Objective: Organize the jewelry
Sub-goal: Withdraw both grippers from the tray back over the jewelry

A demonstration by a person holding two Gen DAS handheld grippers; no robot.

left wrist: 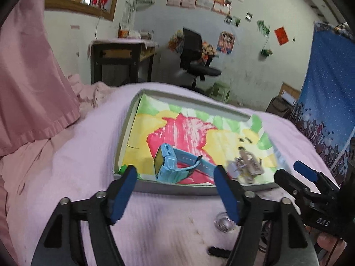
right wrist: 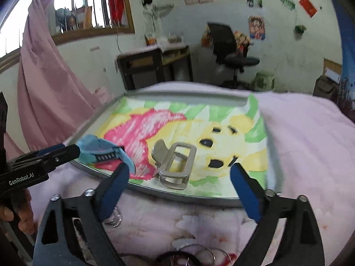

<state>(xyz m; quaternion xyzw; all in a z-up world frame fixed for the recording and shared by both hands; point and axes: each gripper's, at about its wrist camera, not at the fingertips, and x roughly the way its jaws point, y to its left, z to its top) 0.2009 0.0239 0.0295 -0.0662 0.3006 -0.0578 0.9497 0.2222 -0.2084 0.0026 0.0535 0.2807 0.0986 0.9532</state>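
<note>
A grey tray (left wrist: 126, 137) (right wrist: 177, 194) lined with a colourful drawing lies on the pink cloth. In it a light blue watch (left wrist: 168, 164) (right wrist: 97, 146) rests on its side near the front rim. Beside it, to the right, lies a silver metal clasp piece (left wrist: 246, 166) (right wrist: 177, 166). My left gripper (left wrist: 175, 170) stands open just short of the tray's front rim, facing the watch, with its pads not touching it. My right gripper (right wrist: 180, 166) is open wide before the silver piece, nothing pressed between its fingers. Each gripper shows in the other's view: the right gripper (left wrist: 295, 173) and the left gripper (right wrist: 66, 151).
On the pink cloth in front of the tray lie a clear ring-like piece (left wrist: 224, 222) (right wrist: 113, 218), a black band (left wrist: 218, 251) and several rings and bangles (right wrist: 188, 255). A pink curtain (left wrist: 33, 77) hangs at left. A desk (left wrist: 122, 55) and an office chair (left wrist: 195, 57) stand behind.
</note>
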